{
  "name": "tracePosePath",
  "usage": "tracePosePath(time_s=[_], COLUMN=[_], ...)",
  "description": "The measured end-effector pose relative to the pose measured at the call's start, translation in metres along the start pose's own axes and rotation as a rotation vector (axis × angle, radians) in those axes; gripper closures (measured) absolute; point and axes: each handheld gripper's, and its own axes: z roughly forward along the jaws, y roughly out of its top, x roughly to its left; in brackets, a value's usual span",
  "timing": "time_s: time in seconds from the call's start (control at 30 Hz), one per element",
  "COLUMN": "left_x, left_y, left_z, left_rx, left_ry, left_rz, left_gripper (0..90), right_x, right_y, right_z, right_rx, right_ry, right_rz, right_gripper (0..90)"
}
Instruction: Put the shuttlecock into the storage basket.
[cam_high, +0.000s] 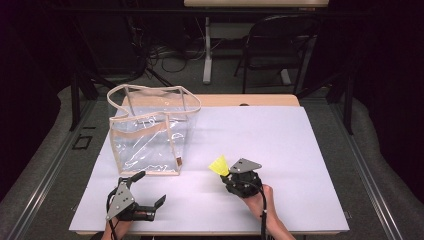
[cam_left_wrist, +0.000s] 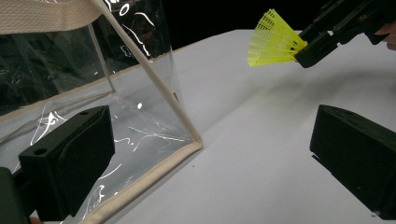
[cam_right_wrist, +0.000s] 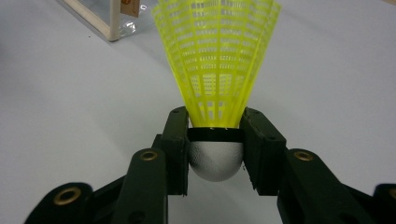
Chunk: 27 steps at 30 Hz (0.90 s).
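A yellow plastic shuttlecock (cam_high: 219, 164) (cam_left_wrist: 273, 39) (cam_right_wrist: 215, 60) with a silver-grey head is clamped by that head in my right gripper (cam_high: 227, 174) (cam_right_wrist: 215, 149), which is shut on it a little above the white table sheet (cam_high: 260, 145), skirt pointing toward the bag. A clear plastic bag (cam_high: 150, 132) (cam_left_wrist: 84, 70) with beige trim stands upright and open-topped at the left of the table. My left gripper (cam_high: 150, 189) (cam_left_wrist: 210, 154) rests low at the front left, jaws wide open with nothing between them, just in front of the bag's near bottom corner.
A black folding chair (cam_high: 277, 45) and a table leg (cam_high: 207, 50) stand beyond the far edge. Cables lie on the dark floor behind. The white sheet's right half (cam_high: 300, 165) is bare.
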Motion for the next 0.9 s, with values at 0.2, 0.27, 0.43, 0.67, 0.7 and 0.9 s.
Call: tracePosePath(time_s=[0.2, 0.27, 0.43, 0.67, 0.7, 0.9], left_x=[-0.0001, 0.0, -0.0003, -0.0003, -0.0004, -0.0007], left_y=[0.0, -0.0001, -0.0002, -0.0001, -0.0001, -0.0001], left_z=[0.0, 0.0001, 0.0001, 0.0001, 0.0001, 0.0006], left_rx=[0.001, 0.002, 0.001, 0.001, 0.001, 0.001], left_ry=[0.0, -0.001, -0.002, -0.003, -0.003, -0.006], left_rz=[0.001, 0.0, -0.002, 0.0, -0.001, -0.001], left_gripper=[0.0, 0.0, 0.0, 0.0, 0.0, 0.0], right_x=[-0.0015, -0.0021, -0.0041, -0.0061, -0.0064, -0.0085], right_y=[0.0021, 0.0025, 0.0039, 0.0056, 0.0056, 0.0058], right_z=[0.0011, 0.0017, 0.0025, 0.0044, 0.0047, 0.0058], right_rx=[-0.002, -0.003, -0.005, 0.001, 0.005, 0.004], right_ry=[0.003, 0.005, 0.009, 0.011, 0.011, 0.012], right_rz=[-0.032, -0.036, -0.045, -0.064, -0.065, -0.075], right_gripper=[64.3, 64.3, 64.3, 64.3, 64.3, 64.3])
